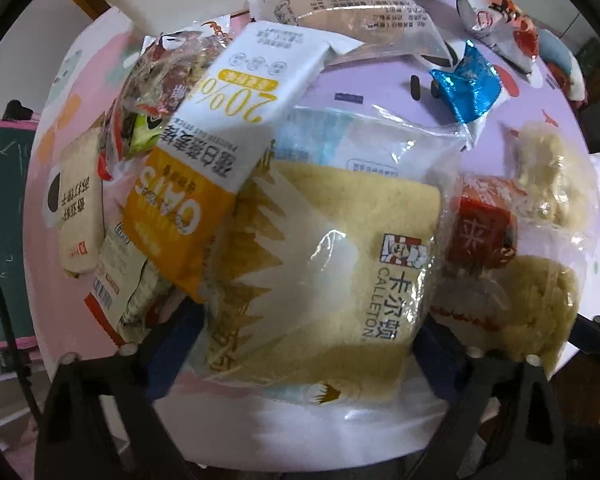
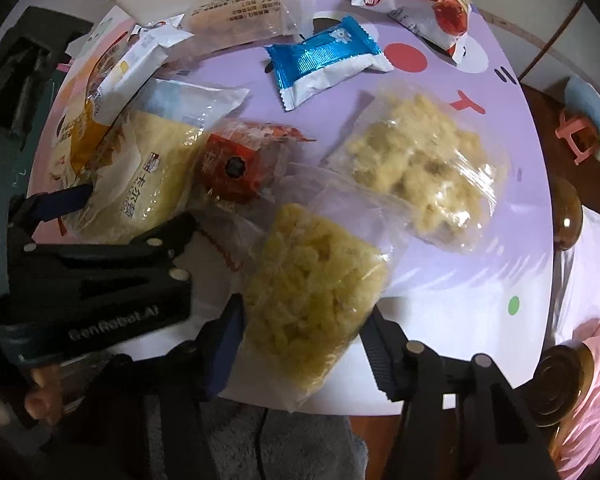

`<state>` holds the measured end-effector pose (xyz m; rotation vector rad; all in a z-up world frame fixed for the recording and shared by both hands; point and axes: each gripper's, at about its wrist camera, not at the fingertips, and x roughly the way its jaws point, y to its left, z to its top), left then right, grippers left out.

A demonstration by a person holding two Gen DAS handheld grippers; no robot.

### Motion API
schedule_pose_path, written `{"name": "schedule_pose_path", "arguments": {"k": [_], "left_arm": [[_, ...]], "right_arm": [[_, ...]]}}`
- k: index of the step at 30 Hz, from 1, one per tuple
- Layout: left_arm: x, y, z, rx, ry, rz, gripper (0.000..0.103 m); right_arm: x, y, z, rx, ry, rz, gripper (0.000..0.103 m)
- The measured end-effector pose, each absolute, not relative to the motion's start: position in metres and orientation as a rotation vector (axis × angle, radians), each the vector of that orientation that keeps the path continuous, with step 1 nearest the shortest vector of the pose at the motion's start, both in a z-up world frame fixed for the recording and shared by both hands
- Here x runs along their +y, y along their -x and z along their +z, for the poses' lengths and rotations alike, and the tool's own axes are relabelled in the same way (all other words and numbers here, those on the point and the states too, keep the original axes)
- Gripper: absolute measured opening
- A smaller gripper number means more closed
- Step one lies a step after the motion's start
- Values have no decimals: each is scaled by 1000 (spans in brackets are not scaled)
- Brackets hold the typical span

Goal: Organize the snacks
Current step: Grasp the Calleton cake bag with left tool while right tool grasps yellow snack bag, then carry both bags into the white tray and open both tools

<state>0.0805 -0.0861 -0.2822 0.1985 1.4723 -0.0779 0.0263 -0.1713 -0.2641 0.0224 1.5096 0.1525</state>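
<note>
Both views are dim and soft, with strong fisheye bending and black vignette at the corners. Light seems to come from above, though its source is out of frame. White glare streaks the clear crinkled wrapper of the yellow cake slice (image 1: 324, 264) and the glossy lilac bench (image 2: 480, 264). The clear bag of pale yellow crisps (image 2: 312, 292) is smeared by motion blur, and printed lettering barely resolves.

Glossy clear plastic cake wrapper (image 1: 320, 248), shiny blue foil packet (image 2: 324, 56)
</note>
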Motion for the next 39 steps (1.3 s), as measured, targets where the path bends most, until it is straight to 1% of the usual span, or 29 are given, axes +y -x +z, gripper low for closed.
{"name": "schedule_pose_path", "arguments": {"k": [2,3,4,5,6,9,13,15,19,22,25,30,36,39], "left_arm": [[-83,-76,-277,1484,-202,-97,87],[-77,-73,-277,1485,-198,-104,83],[-73,-69,-272,1482,-200,-106,79],[-73,-66,-267,1470,-207,-113,70],[-71,-63,-259,1453,-207,-129,65],[-61,-61,-246,1474,-117,-164,58],[-39,-58,-231,1497,-19,-169,53],[-27,-59,-218,1486,23,-185,47],[-6,-54,-183,1438,108,-204,45],[-6,-48,-149,1341,86,-198,44],[-9,-43,-111,1242,84,-214,44],[1,-44,-30,1074,79,-204,44],[6,-50,43,913,26,-150,44],[9,-66,64,854,-19,-129,45]], "right_arm": [[-178,-18,-257,1512,-18,162,53],[-180,-15,-253,1510,-22,172,50],[-183,-14,-251,1510,-33,185,34],[-183,-11,-246,1505,-61,215,31],[-184,-10,-241,1504,-76,227,31],[-182,-7,-232,1481,-57,230,30],[-184,-5,-222,1467,-99,242,30],[-187,-8,-210,1441,-110,260,30],[-196,-19,-192,1395,-133,288,30],[-201,-25,-171,1347,-140,307,30],[-200,-29,-140,1277,-144,328,30],[-200,-39,-77,1120,-91,332,30],[-194,-59,-10,945,-21,319,30],[-186,-73,11,883,28,292,30]]}}
